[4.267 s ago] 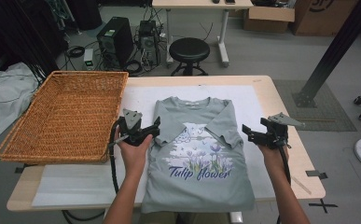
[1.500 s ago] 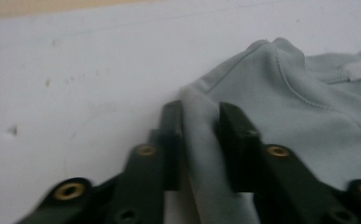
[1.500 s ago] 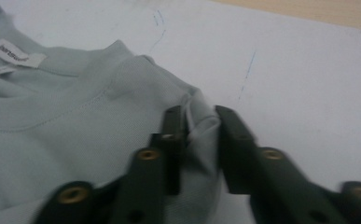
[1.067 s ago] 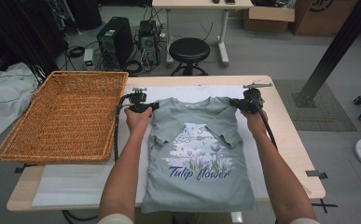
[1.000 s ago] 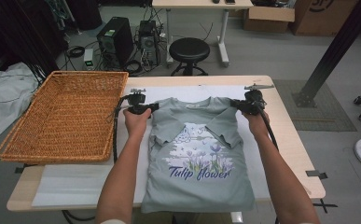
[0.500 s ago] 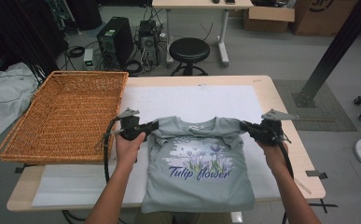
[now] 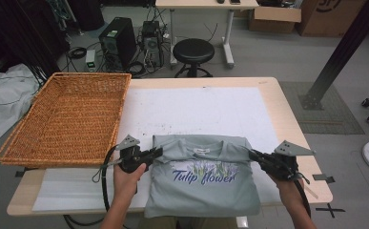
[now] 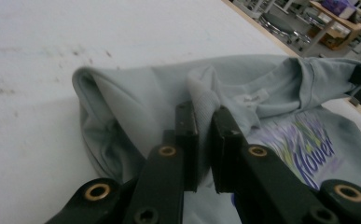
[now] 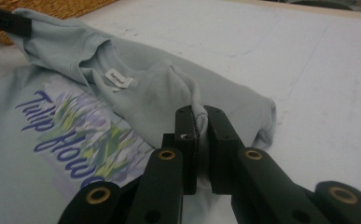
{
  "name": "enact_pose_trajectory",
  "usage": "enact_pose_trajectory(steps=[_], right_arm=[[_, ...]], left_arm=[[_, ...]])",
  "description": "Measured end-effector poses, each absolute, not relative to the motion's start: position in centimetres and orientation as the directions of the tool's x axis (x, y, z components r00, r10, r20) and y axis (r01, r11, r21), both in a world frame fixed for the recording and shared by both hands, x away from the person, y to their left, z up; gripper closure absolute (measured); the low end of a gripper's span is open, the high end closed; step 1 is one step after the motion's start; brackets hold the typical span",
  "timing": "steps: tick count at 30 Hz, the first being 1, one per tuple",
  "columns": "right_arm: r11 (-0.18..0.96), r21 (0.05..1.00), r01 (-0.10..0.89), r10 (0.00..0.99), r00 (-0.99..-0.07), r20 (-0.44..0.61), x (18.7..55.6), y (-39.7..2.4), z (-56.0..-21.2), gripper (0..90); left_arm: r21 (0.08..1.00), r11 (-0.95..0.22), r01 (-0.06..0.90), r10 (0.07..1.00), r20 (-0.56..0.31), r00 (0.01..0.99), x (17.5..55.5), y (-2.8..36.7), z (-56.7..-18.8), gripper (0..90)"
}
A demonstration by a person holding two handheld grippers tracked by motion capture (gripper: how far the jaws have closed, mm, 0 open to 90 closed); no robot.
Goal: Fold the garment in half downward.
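At six o'clock on the table (image 7: 287, 102), the T-shirt (image 7: 202, 191), pinched by the left tool (image 7: 156, 153) and right tool (image 7: 254, 154), should be folded evenly.

High view: fixed above the person's side, facing forward and down over the table (image 7: 287, 102) | Left gripper view: low, close, along its jaws onto the T-shirt (image 8: 136, 100) | Right gripper view: equally close, from the opposite side | Shared: the shirt's folded collar edge and printed lettering
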State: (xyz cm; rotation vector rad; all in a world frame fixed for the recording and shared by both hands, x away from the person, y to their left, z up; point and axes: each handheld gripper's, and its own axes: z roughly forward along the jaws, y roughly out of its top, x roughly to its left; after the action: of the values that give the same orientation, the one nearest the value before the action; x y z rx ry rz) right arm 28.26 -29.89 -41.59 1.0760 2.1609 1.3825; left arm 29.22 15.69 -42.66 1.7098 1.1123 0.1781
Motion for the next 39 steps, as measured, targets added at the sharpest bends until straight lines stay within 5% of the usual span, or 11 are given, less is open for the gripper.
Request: enact_pose_trajectory(steps=[12, 14, 19, 24, 33, 35, 39], right_arm=[[0.313, 0.828, 0.466, 0.724, -0.681, 0.109, 24.5, -30.8, -44.1, 84.8], [0.314, 0.821, 0.477, 0.713, -0.689, 0.128, 24.3, -31.0, -44.4, 83.6], [0.187, 0.881, 0.434, 0.744, -0.648, 0.162, 25.4, -32.4, -42.7, 62.6], [0.1, 0.902, 0.419, 0.805, -0.568, 0.174, 29.6, -33.2, -40.7, 52.3], [0.247, 0.779, 0.576, 0.781, -0.595, 0.191, 35.8, -29.9, -43.0, 43.4], [0.273, 0.753, 0.599, 0.772, -0.604, 0.201, 36.3, -29.4, -43.9, 48.9], [0.309, 0.739, 0.599, 0.759, -0.623, 0.187, 36.6, -29.2, -44.4, 76.6]], left_arm=[[0.768, -0.069, 0.636, 0.7, -0.417, 0.58, 26.3, 17.9, -44.5, 82.6], [0.775, -0.067, 0.629, 0.711, -0.405, 0.575, 26.1, 18.2, -44.7, 74.4], [0.807, -0.007, 0.59, 0.762, -0.378, 0.527, 27.2, 18.4, -44.2, 47.6], [0.825, 0.013, 0.564, 0.807, -0.342, 0.482, 30.2, 17.7, -42.9, 36.4], [0.741, 0.016, 0.672, 0.83, -0.385, 0.405, 34.5, 16.6, -44.6, 36.2], [0.715, 0.015, 0.699, 0.819, -0.41, 0.402, 34.9, 16.3, -45.0, 38.5], [0.701, -0.013, 0.713, 0.808, -0.413, 0.42, 35.5, 15.8, -45.4, 70.0]])
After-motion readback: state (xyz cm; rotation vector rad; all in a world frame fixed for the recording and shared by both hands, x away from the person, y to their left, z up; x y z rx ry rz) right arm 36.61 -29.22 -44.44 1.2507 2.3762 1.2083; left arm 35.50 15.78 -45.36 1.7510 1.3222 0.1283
